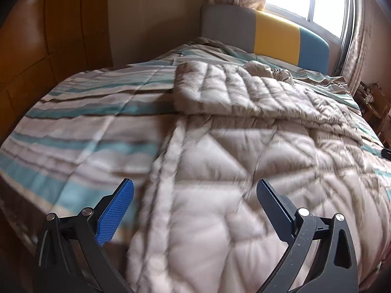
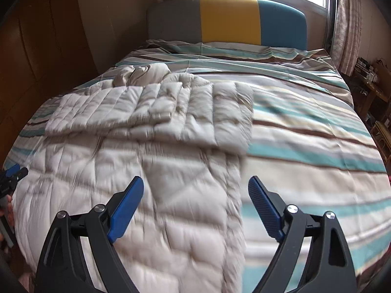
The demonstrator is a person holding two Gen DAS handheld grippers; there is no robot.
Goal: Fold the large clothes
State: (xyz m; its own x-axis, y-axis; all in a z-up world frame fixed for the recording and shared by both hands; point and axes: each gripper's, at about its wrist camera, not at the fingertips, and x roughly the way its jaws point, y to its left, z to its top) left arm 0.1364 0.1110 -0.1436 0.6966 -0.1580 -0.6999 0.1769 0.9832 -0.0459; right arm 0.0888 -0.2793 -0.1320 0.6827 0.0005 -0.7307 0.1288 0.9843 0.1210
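Note:
A large beige quilted puffer coat [image 1: 232,171] lies flat on the striped bed; it also shows in the right wrist view [image 2: 151,161]. Both sleeves are folded across its upper body [image 2: 156,107]. My left gripper [image 1: 195,190] is open and empty, hovering over the coat's lower left edge. My right gripper [image 2: 195,188] is open and empty, hovering over the coat's lower right edge. The left gripper's tip [image 2: 12,173] shows at the left border of the right wrist view.
The striped bedcover [image 2: 305,134] spreads right of the coat and left of it [image 1: 73,127]. A grey, yellow and blue headboard [image 2: 229,17] stands at the far end under a window. A wooden wardrobe [image 1: 36,36] stands left, wooden furniture [image 2: 374,85] right.

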